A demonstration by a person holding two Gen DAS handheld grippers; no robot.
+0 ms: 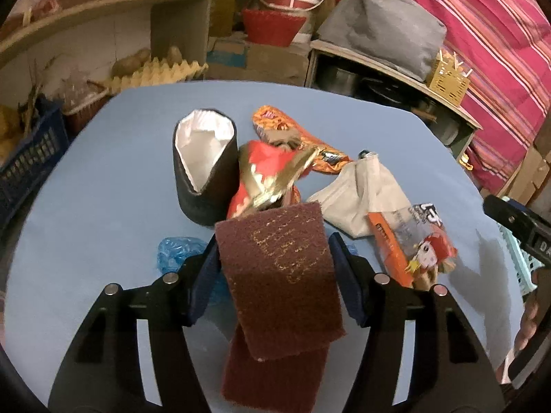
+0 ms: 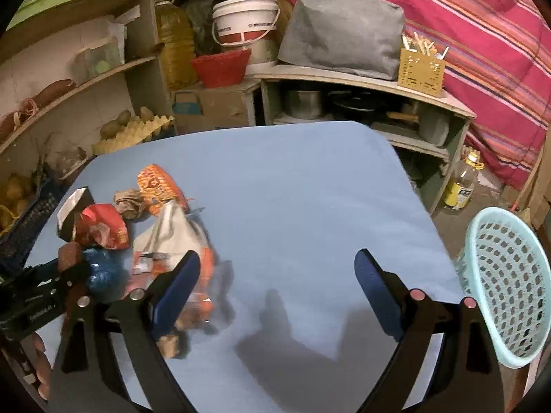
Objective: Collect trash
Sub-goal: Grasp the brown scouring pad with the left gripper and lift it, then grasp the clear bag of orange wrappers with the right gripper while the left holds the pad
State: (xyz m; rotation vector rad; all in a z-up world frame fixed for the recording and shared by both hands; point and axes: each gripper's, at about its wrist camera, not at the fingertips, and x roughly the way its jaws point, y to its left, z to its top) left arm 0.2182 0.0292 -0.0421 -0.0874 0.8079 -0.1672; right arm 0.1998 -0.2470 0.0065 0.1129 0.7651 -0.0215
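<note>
On the blue table (image 1: 103, 206) lies a heap of trash, and little of its print reads: a clear packet with an orange edge (image 1: 413, 241) shows large letters like "LP" and a cartoon figure, while the orange wrapper (image 1: 275, 127), the red and gold wrapper (image 1: 268, 172), the white pouch (image 1: 361, 189) and the crumpled blue plastic (image 1: 175, 251) give no legible words. A black paper cup with a white inside (image 1: 203, 165) stands tilted at the heap's left.

Between the pads of the left gripper (image 1: 275, 275) sits a brown scouring pad (image 1: 282, 282), folded so a second layer hangs below; both blue pads press its side edges, pinching it.

Right gripper (image 2: 279, 292) has its fingers spread wide over bare table, holding nothing; the trash lies just beside its left finger. A pale green plastic basket (image 2: 506, 285) stands at the table's right edge.
</note>
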